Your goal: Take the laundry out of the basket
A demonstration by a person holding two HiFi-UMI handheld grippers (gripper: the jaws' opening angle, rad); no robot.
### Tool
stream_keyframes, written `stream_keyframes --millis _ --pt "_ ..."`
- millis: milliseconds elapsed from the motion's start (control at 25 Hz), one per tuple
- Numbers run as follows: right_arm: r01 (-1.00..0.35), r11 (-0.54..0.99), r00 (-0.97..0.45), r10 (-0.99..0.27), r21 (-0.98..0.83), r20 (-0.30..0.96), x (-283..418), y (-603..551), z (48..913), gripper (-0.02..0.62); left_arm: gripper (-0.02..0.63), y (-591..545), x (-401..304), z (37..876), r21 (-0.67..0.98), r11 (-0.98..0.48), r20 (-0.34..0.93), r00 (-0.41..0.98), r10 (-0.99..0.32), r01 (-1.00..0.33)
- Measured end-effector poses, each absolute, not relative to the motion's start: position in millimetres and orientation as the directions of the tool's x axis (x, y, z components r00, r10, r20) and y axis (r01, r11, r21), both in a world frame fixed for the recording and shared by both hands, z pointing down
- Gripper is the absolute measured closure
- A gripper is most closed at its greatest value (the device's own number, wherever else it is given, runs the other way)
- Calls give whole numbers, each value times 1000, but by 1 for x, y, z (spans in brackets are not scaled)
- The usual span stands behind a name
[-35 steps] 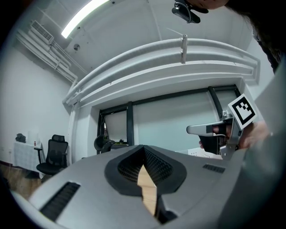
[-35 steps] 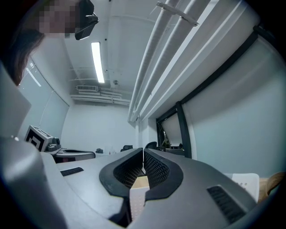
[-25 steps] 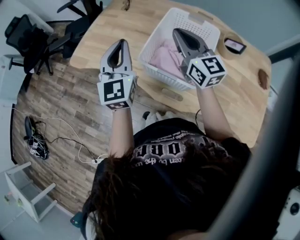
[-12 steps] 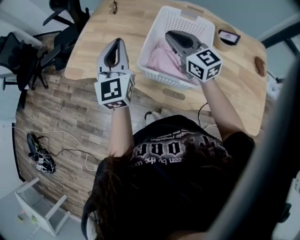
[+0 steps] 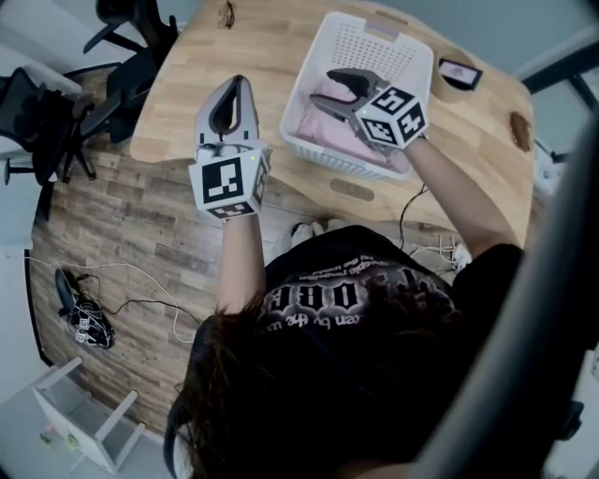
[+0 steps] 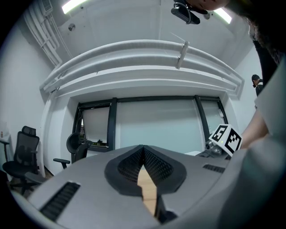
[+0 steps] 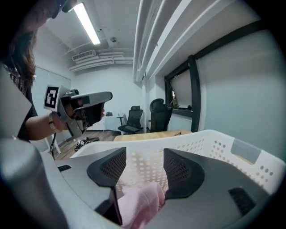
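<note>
A white perforated laundry basket (image 5: 379, 39) stands on the wooden table (image 5: 187, 89), with pink laundry (image 5: 323, 126) lying inside it. My right gripper (image 5: 330, 92) hangs over the basket's near half. Its jaws are opening, and a fold of the pink laundry (image 7: 139, 202) lies low between them, with the pads apart from it. In the right gripper view the basket wall (image 7: 214, 144) curves just beyond the right gripper (image 7: 144, 166). My left gripper (image 5: 238, 84) is shut and empty, held over the table's edge to the left of the basket; the left gripper (image 6: 143, 150) shows both jaws meeting.
A phone (image 5: 458, 72) and a dark round object (image 5: 520, 131) lie on the table to the right of the basket, glasses (image 5: 227, 13) at the far edge. Office chairs (image 5: 56, 98) stand at the left. Cables (image 5: 80, 313) and a white stool (image 5: 80, 426) are on the floor.
The right gripper's jaws have parted from shut and the gripper has tipped down toward the pink laundry. The left gripper has stayed where it was.
</note>
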State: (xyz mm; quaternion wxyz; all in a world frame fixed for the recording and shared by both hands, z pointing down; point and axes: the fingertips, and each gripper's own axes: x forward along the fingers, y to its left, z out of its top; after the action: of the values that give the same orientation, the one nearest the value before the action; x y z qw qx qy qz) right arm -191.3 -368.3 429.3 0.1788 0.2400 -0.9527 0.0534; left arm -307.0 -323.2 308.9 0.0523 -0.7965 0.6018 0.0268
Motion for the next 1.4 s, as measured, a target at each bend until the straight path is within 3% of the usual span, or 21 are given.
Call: stream_keyframes --millis 480,840,1400 --pt "-445 893 -757 -335 -67 560 -199 -368 499 257 605 -339 -304 306 -65 -296 -105 302 -948 -953" --pt "-320 947 -646 -213 -7 733 -180 -350 555 192 605 -353 -289 307 -71 -331 -101 337 -936 -941" --pt "-251 964 -509 -211 91 834 -162 -350 589 190 606 -362 -282 313 -75 -324 -78 330 -941 -943"
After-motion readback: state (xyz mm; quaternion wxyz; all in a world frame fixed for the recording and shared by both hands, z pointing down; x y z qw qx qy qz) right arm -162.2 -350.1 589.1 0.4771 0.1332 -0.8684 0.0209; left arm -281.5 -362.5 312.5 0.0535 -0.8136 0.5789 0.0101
